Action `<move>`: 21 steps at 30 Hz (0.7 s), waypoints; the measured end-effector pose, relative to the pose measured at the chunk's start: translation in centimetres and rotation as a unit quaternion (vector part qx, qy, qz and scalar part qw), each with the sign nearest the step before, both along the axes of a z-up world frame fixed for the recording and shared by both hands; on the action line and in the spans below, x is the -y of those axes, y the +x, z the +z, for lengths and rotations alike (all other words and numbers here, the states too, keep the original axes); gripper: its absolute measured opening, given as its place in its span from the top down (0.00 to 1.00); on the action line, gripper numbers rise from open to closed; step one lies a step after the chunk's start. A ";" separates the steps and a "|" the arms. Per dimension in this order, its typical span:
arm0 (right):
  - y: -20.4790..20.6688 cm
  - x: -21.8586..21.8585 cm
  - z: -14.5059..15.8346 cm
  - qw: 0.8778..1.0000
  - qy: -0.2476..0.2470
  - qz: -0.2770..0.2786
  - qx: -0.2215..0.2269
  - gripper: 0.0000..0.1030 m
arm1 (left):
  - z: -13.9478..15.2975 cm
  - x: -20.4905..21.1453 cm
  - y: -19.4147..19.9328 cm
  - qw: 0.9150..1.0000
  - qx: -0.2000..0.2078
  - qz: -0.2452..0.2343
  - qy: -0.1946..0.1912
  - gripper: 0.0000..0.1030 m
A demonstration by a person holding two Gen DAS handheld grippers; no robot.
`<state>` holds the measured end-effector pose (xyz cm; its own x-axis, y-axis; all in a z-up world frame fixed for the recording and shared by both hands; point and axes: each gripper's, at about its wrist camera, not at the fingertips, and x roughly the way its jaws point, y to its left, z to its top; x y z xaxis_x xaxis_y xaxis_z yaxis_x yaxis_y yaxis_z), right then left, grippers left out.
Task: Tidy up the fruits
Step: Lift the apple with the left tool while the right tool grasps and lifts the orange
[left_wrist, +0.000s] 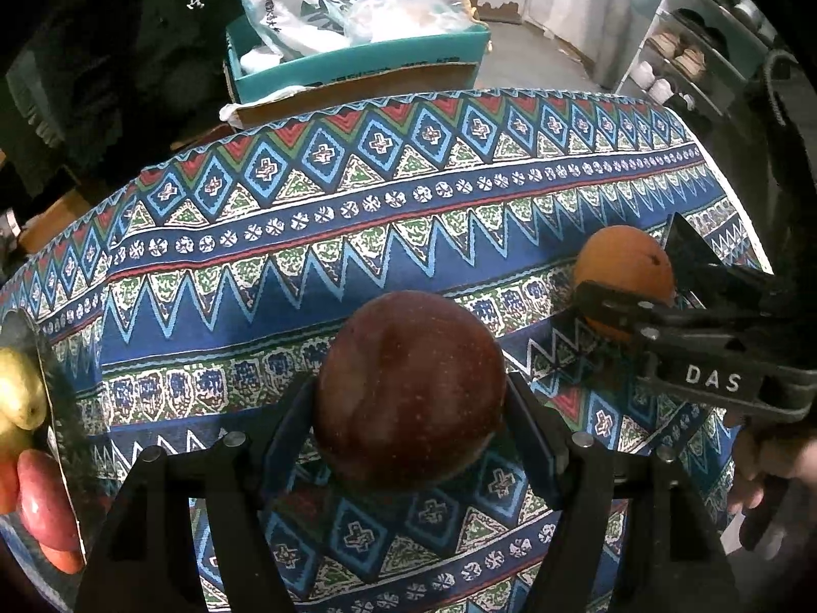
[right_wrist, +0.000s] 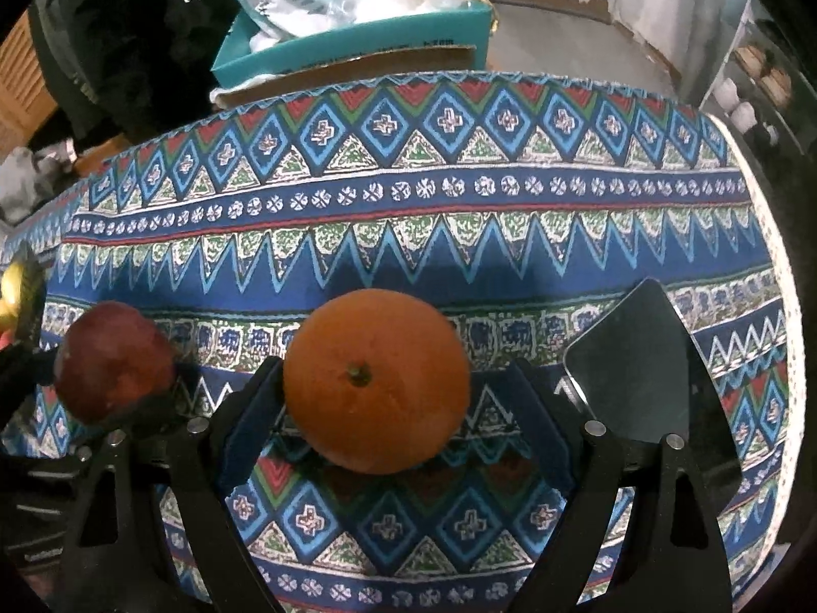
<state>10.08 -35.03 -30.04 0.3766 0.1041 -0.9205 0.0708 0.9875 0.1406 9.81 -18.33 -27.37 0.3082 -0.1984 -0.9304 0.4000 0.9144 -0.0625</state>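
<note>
A dark red apple (left_wrist: 411,388) is clamped between the fingers of my left gripper (left_wrist: 411,398), held a little above the patterned tablecloth (left_wrist: 357,235). The same apple (right_wrist: 112,362) shows at the left of the right wrist view. An orange (right_wrist: 377,380), stem up, sits between the fingers of my right gripper (right_wrist: 395,375). The left finger (right_wrist: 260,393) lies at its side, and a small gap shows before the right finger (right_wrist: 536,408). In the left wrist view the orange (left_wrist: 623,265) sits on the cloth at the right, with one right finger crossing in front of it.
A container at the left edge holds a yellow fruit (left_wrist: 18,393) and a red one (left_wrist: 46,500). A black phone-like slab (right_wrist: 633,357) lies just right of the orange. Behind the table stand a teal box (left_wrist: 357,61) of bags and a shoe shelf (left_wrist: 679,56).
</note>
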 end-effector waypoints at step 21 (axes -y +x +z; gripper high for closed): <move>-2.1 -2.7 4.3 0.998 -0.036 0.020 0.050 0.34 | 3.6 -2.4 -1.4 0.999 0.031 0.011 -0.014 0.28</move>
